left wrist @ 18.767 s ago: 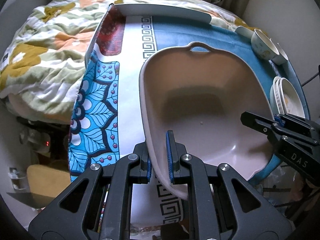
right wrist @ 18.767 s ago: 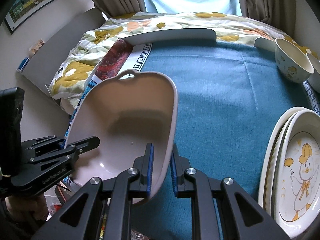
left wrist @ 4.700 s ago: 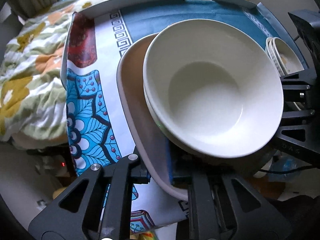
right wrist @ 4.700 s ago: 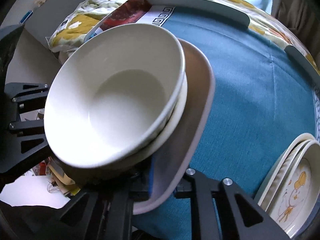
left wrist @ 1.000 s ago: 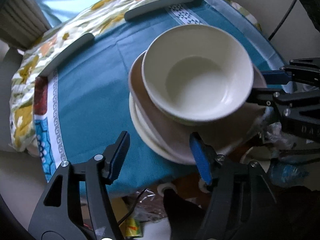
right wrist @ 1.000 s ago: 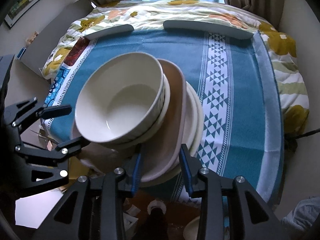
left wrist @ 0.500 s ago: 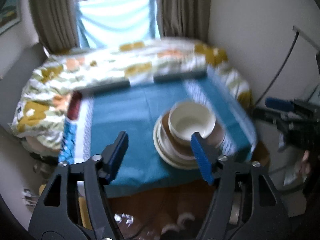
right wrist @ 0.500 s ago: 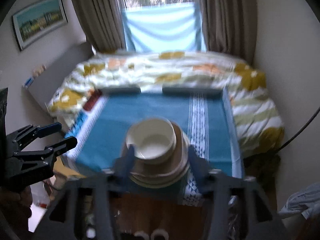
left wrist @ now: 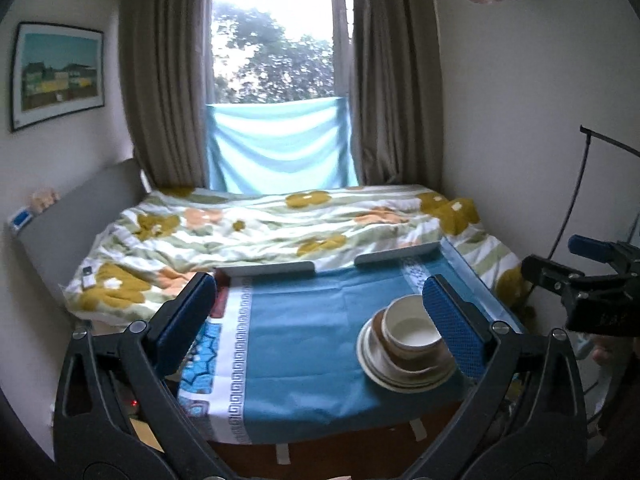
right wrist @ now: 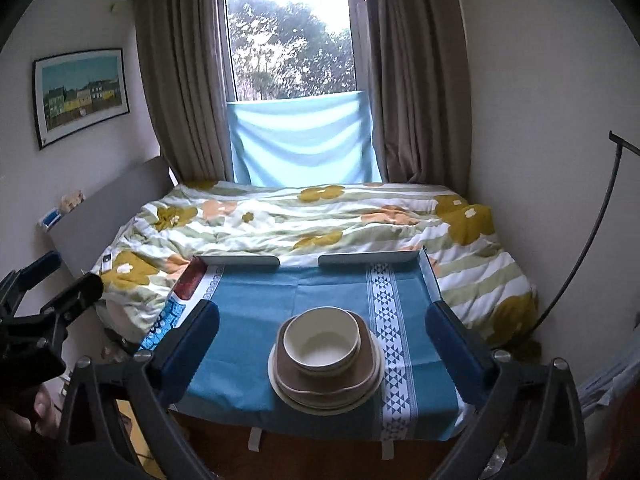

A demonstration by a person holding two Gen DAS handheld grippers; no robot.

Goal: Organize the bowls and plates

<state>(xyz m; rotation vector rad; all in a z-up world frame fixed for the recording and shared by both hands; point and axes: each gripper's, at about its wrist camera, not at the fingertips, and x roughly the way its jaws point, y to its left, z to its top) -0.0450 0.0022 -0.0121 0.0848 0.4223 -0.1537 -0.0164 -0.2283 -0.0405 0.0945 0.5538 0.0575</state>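
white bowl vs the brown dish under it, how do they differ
The white bowl is round, deep and cream white; the brown dish is shallow, squarish with rounded corners, and tan. The white bowl sits on top of the stack, while the brown dish lies beneath it and spreads wider, resting on white plates. Both stand upright, nested in one stack on the blue cloth.
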